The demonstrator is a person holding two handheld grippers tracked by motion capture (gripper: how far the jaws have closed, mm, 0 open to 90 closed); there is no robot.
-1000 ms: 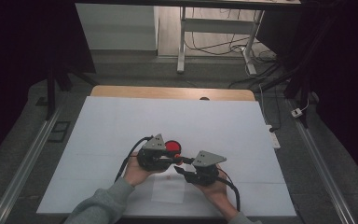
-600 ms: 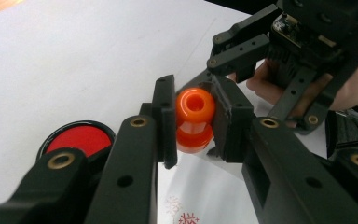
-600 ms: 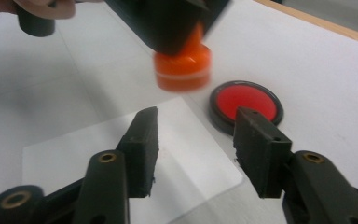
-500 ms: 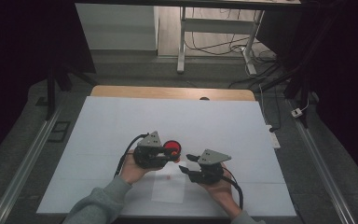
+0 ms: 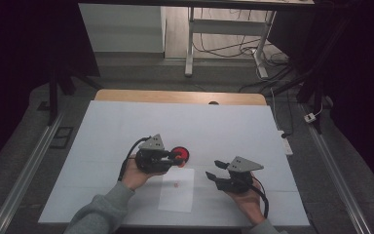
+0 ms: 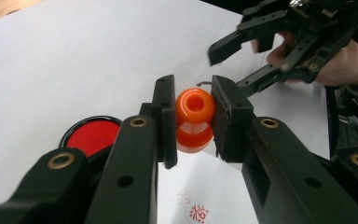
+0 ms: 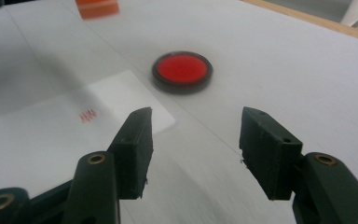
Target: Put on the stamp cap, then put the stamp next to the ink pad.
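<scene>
White tabletop (image 5: 126,122) amid dark room

Two black jaws of the left gripper (image 6: 193,116) clamp an orange stamp (image 6: 194,119) by its rounded handle above a white sheet (image 6: 214,196) bearing a small red imprint (image 6: 194,212); left of the stamp lies a round red ink pad (image 6: 92,136); beyond it, upper right, the right gripper (image 6: 242,63) stands with jaws apart, held in a hand (image 6: 349,63).
</scene>
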